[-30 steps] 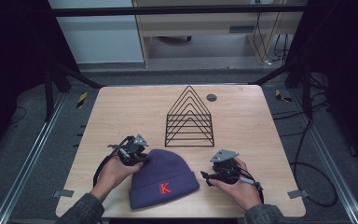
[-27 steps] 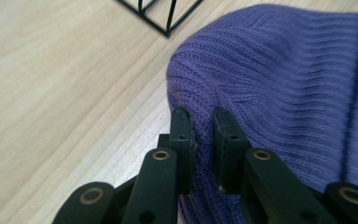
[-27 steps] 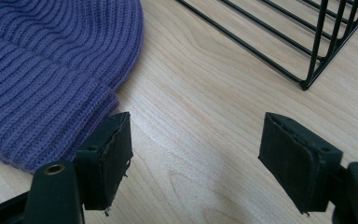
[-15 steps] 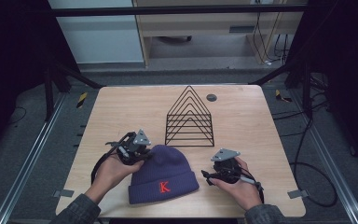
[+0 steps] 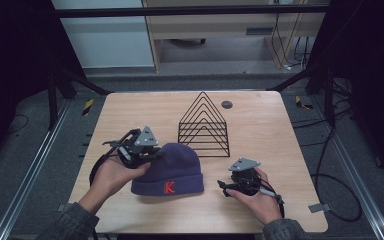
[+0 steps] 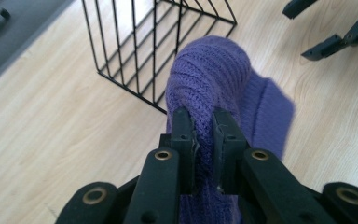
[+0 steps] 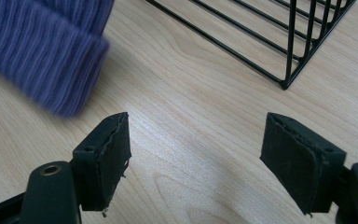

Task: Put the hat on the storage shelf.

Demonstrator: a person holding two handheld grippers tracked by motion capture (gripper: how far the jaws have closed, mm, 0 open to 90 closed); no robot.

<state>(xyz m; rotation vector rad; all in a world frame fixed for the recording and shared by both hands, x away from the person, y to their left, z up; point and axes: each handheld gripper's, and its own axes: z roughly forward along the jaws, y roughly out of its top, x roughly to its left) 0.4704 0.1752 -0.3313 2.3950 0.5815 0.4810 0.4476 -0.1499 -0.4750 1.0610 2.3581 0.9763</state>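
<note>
Purple ribbed knit beanie (image 5: 172,167), red K, cuffed, pinched by left tool (image 6: 204,135)

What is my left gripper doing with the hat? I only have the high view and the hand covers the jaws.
Observer: The left gripper is shut on a fold of the purple hat, pinched between its two jaws.
Operator: And the right one, open or shut?
Observer: The right gripper is open, jaws wide apart over bare table, holding nothing.
Operator: Is it touching the hat?
Observer: No. In the right gripper view the hat's cuff lies ahead of one jaw, with wood showing between them.
</note>
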